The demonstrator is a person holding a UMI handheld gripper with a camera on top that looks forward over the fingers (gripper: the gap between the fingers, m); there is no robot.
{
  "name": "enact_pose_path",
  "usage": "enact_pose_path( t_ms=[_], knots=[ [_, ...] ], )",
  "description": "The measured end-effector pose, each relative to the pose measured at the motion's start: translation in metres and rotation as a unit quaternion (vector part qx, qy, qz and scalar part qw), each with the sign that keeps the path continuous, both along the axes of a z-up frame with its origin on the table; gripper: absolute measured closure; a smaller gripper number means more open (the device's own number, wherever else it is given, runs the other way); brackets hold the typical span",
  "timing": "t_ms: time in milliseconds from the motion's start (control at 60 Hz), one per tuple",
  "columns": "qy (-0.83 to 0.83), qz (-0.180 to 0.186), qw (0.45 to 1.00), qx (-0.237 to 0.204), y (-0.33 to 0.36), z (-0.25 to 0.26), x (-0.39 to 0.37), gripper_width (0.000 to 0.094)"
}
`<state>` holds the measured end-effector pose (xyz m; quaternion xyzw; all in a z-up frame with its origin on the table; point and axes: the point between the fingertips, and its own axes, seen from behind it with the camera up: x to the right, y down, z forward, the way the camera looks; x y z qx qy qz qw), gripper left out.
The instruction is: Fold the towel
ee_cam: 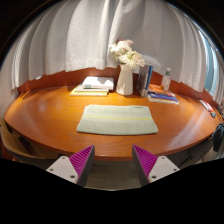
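Observation:
A pale green towel [117, 119] with yellowish stripes lies flat on the round wooden table [40, 112], well beyond my fingers. My gripper [112, 160] is open and empty, its magenta pads [83, 160] spread wide apart, hovering at the table's near edge. Nothing stands between the fingers.
At the back of the table stand a white vase with pale flowers [125, 68], an open book [94, 86] to its left, and stacked books [162, 96] and a small bottle [166, 77] to its right. White curtains [90, 35] hang behind. A dark object [217, 137] sits at the right.

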<state>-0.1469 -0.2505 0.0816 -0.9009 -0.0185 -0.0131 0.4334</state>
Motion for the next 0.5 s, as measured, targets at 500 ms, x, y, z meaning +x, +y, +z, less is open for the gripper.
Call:
enact_pose_path(
  t_ms=[500],
  knots=[
    [-0.018, 0.030, 0.998, -0.056, 0.174, -0.086, -0.129, 0.0351]
  ],
)
